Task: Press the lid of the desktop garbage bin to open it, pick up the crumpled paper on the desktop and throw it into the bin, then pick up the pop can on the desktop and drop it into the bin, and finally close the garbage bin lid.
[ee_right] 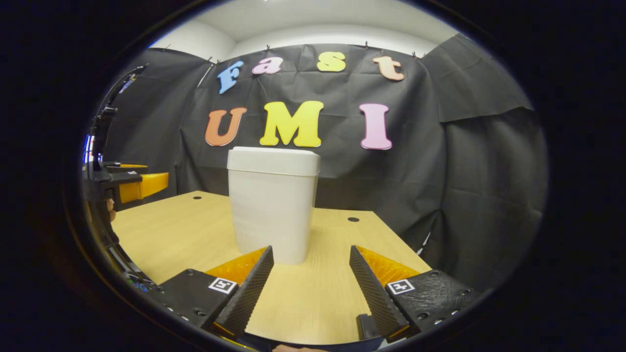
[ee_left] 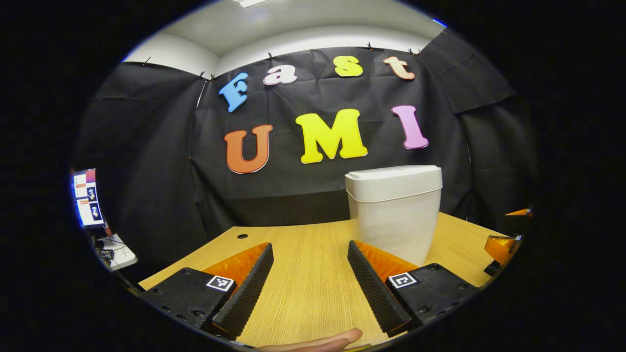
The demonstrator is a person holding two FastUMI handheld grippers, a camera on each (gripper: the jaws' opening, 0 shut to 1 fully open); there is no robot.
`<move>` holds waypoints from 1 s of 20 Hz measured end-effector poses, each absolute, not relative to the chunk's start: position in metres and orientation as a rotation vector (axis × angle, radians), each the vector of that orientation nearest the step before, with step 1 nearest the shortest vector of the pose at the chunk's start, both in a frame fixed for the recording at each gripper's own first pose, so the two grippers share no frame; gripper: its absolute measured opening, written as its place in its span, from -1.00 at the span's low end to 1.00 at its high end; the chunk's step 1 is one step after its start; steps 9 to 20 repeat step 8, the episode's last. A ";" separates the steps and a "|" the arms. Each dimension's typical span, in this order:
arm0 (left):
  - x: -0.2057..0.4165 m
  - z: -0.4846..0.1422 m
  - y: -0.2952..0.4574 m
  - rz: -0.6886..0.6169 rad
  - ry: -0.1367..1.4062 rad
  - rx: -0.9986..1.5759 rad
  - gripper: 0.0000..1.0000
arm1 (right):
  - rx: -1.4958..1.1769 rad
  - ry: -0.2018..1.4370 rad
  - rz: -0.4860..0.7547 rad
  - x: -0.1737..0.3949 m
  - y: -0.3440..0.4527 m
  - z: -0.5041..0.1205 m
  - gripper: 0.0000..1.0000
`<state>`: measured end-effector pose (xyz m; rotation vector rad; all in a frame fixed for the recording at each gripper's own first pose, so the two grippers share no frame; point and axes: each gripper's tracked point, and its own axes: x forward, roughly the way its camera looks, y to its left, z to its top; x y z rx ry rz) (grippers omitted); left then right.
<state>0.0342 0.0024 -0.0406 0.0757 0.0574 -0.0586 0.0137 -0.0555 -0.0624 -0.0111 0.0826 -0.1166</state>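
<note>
Since the garbage bin (ee_right: 272, 203) stands lid-down and unbraced on the table (ee_right: 337, 288) ahead of both wide-spread, empty hand-held grippers, left (ee_left: 309, 286) and right (ee_right: 310, 288), an off-centre press on its lid (ee_right: 274, 160) could tip or shove it.

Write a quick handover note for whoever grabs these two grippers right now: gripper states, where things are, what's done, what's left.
Left gripper: open, holding nothing, above the wooden desk, bin ahead to its right.
Right gripper: open, holding nothing, facing the bin.
White garbage bin: upright on the desk, lid closed.
Crumpled paper and pop can: not located from these views.
Done: cannot tell whether this is start or finish.
Left: if nothing is binned, press the lid open, bin the paper, then the can, close the lid.
</note>
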 end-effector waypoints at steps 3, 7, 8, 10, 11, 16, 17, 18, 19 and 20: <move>0.035 -0.039 0.004 -0.055 0.053 0.074 0.97 | -0.013 0.080 -0.115 0.013 -0.054 -0.062 0.96; 0.034 -0.035 0.004 -0.050 0.037 0.067 0.97 | -0.005 0.071 -0.116 0.013 -0.056 -0.059 0.96; 0.034 -0.036 0.003 -0.053 0.035 0.067 0.97 | -0.003 0.068 -0.118 0.013 -0.058 -0.059 0.94; 0.034 -0.036 0.003 -0.053 0.035 0.067 0.97 | -0.003 0.068 -0.118 0.013 -0.058 -0.059 0.94; 0.034 -0.036 0.003 -0.053 0.035 0.067 0.97 | -0.003 0.068 -0.118 0.013 -0.058 -0.059 0.94; 0.034 -0.036 0.003 -0.053 0.035 0.067 0.97 | -0.003 0.068 -0.118 0.013 -0.058 -0.059 0.94; 0.034 -0.036 0.003 -0.053 0.035 0.067 0.97 | -0.003 0.068 -0.118 0.013 -0.058 -0.059 0.94; 0.034 -0.036 0.003 -0.053 0.035 0.067 0.97 | -0.003 0.068 -0.118 0.013 -0.058 -0.059 0.94; 0.034 -0.036 0.003 -0.053 0.035 0.067 0.97 | -0.003 0.068 -0.118 0.013 -0.058 -0.059 0.94; 0.034 -0.036 0.003 -0.053 0.035 0.067 0.97 | -0.003 0.068 -0.118 0.013 -0.058 -0.059 0.94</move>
